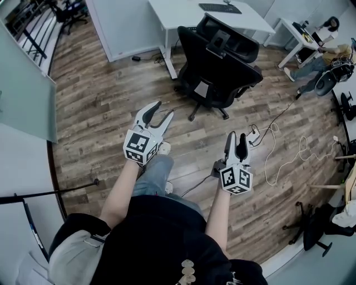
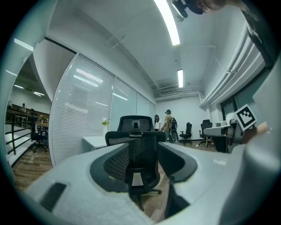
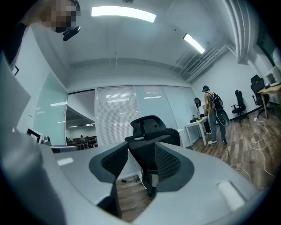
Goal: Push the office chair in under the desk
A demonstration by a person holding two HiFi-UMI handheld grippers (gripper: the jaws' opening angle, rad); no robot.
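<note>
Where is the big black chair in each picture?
Head view: the office chair is at top centre, just in front of the white desk.
Left gripper view: the office chair is in the middle, far off, seen through the gap between the jaws.
Right gripper view: the office chair is in the middle again, framed by the jaws.
Shared landmark: the wooden floor under it.

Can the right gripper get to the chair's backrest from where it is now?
Probably, after a step closer. The right gripper is open and empty, the back of the office chair faces it, and only wood floor shows between them; the white cable lies off to the side.
</note>
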